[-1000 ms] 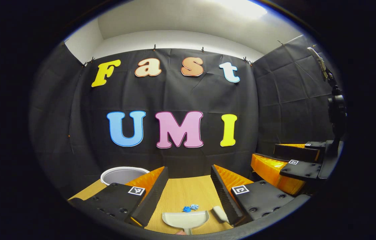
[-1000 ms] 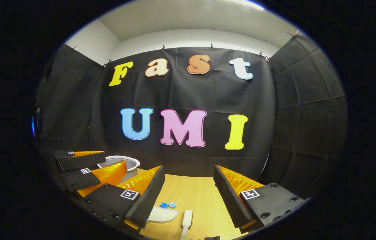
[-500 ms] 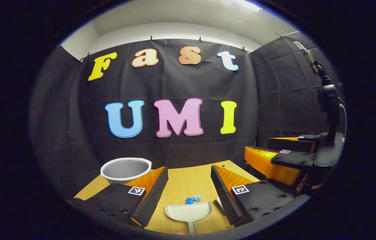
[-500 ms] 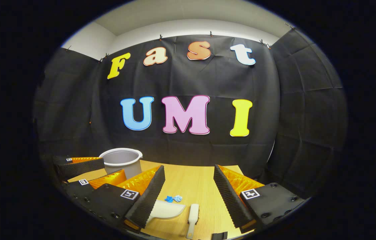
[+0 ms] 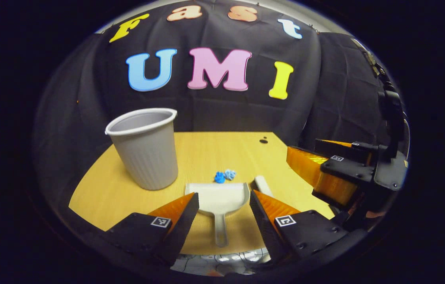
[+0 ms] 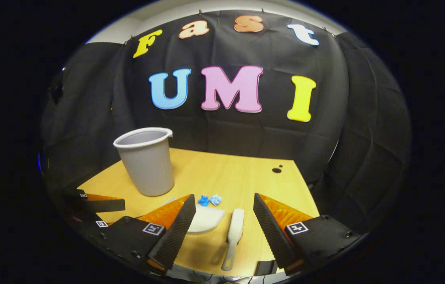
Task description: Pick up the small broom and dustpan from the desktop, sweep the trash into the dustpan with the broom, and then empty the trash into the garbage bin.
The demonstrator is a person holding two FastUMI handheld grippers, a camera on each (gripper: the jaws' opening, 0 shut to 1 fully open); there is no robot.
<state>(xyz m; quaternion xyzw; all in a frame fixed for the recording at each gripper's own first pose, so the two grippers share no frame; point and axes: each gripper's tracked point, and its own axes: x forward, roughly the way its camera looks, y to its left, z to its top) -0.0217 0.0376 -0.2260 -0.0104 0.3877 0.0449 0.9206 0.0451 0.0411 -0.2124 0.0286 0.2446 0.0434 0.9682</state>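
Left gripper view, nearest the lens: my left gripper (image 5: 222,203) hangs above the near edge of the desktop (image 5: 100,193) with its two fingers spread wide and nothing between them. Directly below the gap lies the dustpan (image 5: 219,197), flat on the wood, its handle pointing back toward me and its open mouth facing away. Neither finger touches it. Just past the pan's front lip sit two small crumpled blue pieces, the trash (image 5: 224,175), close beside each other and just beside the lip. To the right of the pan, part of the small broom (image 5: 262,184) shows, the rest hidden behind my right-hand finger. Farther right I see my right gripper (image 5: 327,165), held above the table's right side.

Right gripper view, nearest the lens: my right gripper (image 6: 224,215) is likewise spread apart and empty. The small broom (image 6: 233,232) lies between its fingers on the desktop (image 6: 246,177), handle toward me, untouched. The dustpan (image 6: 206,219) is to the broom's left, partly covered by my left-hand finger; the trash (image 6: 209,200) lies just beyond it. Lower left, my left gripper (image 6: 100,205) shows at the table's near corner.

Farthest back, on the left half of the table, the garbage bin (image 5: 145,152) (image 6: 146,161) stands upright, well apart from the trash. Two dark spots (image 6: 277,169) mark the far right corner.
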